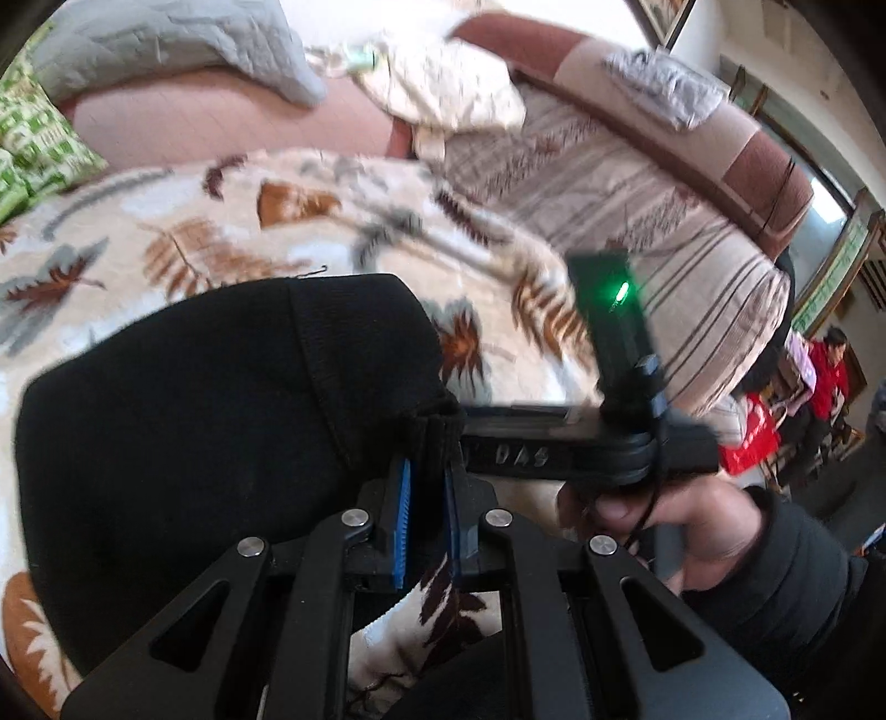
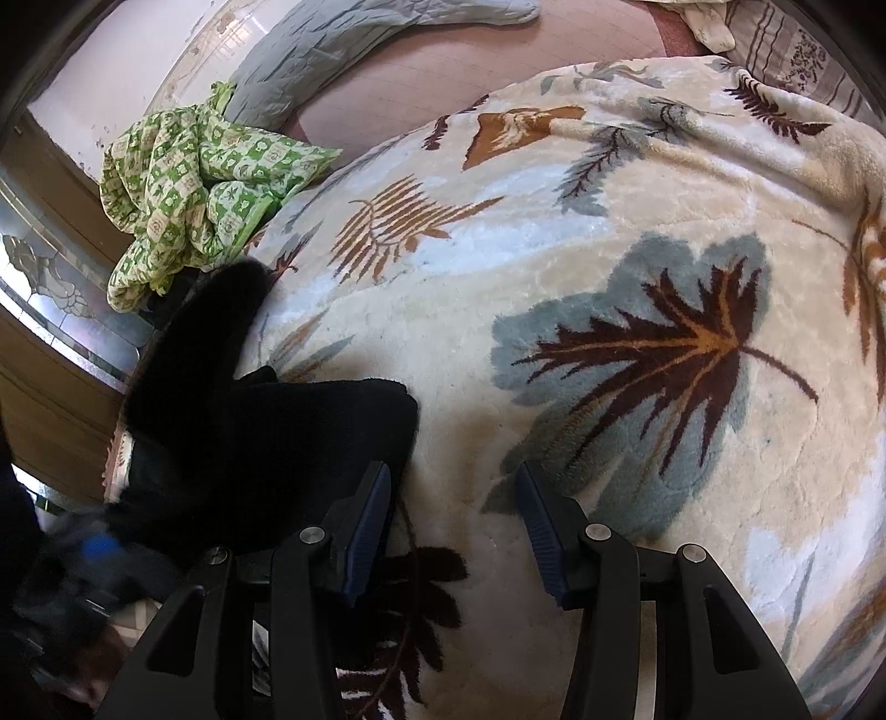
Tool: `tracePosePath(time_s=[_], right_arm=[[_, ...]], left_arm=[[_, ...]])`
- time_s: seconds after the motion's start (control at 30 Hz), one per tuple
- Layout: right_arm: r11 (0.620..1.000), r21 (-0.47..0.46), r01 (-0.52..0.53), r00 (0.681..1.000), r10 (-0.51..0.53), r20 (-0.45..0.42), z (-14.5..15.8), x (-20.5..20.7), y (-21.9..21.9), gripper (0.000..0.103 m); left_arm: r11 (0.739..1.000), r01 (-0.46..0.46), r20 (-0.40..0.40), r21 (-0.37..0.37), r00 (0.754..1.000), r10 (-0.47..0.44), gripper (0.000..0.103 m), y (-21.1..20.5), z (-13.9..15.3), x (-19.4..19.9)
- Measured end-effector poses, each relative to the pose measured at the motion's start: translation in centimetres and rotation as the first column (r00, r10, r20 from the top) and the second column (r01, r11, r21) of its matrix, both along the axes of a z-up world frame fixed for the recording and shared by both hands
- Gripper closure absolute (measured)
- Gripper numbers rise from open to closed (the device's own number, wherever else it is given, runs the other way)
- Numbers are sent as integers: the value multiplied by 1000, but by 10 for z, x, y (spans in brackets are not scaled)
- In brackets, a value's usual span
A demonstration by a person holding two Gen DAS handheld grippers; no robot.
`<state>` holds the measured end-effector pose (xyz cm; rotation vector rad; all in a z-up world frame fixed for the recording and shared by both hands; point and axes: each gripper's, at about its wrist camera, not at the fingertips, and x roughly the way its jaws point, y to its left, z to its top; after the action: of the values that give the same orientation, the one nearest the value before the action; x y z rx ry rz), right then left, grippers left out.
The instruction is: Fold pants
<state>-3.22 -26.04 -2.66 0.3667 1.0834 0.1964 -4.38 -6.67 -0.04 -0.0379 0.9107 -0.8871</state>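
The black pants [image 1: 194, 432] lie bunched on a cream leaf-patterned blanket [image 1: 232, 238]. My left gripper [image 1: 427, 443] is shut on a fold of the pants' edge, and the cloth sticks up between its blue pads [image 1: 401, 520]. In the right wrist view the pants [image 2: 249, 432] sit at the lower left, trailing off the bed edge. My right gripper [image 2: 454, 498] stands open over the bare blanket [image 2: 554, 277], its left pad [image 2: 365, 531] just beside the pants' edge. A hand [image 1: 692, 526] holds the right gripper's body [image 1: 609, 443] in the left wrist view. The left gripper shows only as a blur [image 2: 83, 570].
A crumpled green patterned cloth [image 2: 194, 183] and a grey quilt [image 2: 332, 50] lie at the far side of the bed. Striped bedding [image 1: 637, 194] and a cream bundle [image 1: 443, 83] lie beyond the blanket. A person in red [image 1: 828, 376] sits far off at the right.
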Motion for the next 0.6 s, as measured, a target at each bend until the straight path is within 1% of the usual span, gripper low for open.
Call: tracePosePath(time_s=[0.07,0.1,0.13,0.17,0.2,0.23,0.27,0.3,0.33,0.37,0.4,0.43,0.47,0.5,0.53,0.57,0.6], right_arm=[[1000,2,1,1000,-1,0,-1,1,0,53],[1000,5,4,1000,-4,0,0,1,0,54],[1000,15,14,1000,-14,-1,0,2,-3,54],[999,26,30,1000,-30,-1,1,2,-6,55],[997,27,72,997,-72,9,4,0,-12,56],[994,14,104,994,-105,23,7,-1,-17,54],[991,-13,137,990,-136,45,13,-3,-22,54],[985,-46,164,984,-160,75,19,-6,-25,53],[983,-60,176,977,-167,130,30,-10,-26,53],[986,-46,158,972,-147,185,40,-13,-24,53],[994,-19,109,964,-101,245,52,-17,-18,53],[1000,17,18,951,-22,307,63,-21,-7,53],[995,51,-89,937,66,343,69,-23,6,54],[977,78,-196,924,157,350,70,-23,21,58],[962,81,-262,914,221,339,69,-21,32,59],[950,68,-305,911,270,313,64,-20,43,59],[936,62,-347,913,321,253,53,-14,54,62]], left_arm=[[999,20,-30,36,999,-19,95,-4,-14,2],[999,29,-50,38,998,-27,94,-4,-20,3],[999,35,-69,29,997,-33,93,-2,-26,6],[999,33,-84,-1,996,-33,92,1,-29,9],[999,32,-95,-26,995,-35,92,4,-30,10],[998,40,-102,-51,994,-45,92,7,-31,10],[997,54,-98,-63,993,-60,88,8,-31,7],[995,71,-95,-73,992,-77,81,8,-30,5],[992,91,-91,-88,991,-99,77,9,-30,2],[988,111,-88,-105,989,-120,65,10,-29,-1],[984,131,-84,-118,986,-142,56,11,-27,-4],[981,148,-75,-123,985,-158,53,11,-26,-7],[980,160,-63,-117,984,-169,53,10,-24,-10],[979,168,-58,-115,983,-175,53,10,-23,-11],[976,181,-60,-125,980,-189,53,13,-21,-13],[974,183,-57,-133,980,-192,53,17,-19,-14],[973,186,-50,-139,980,-194,53,24,-16,-15]])
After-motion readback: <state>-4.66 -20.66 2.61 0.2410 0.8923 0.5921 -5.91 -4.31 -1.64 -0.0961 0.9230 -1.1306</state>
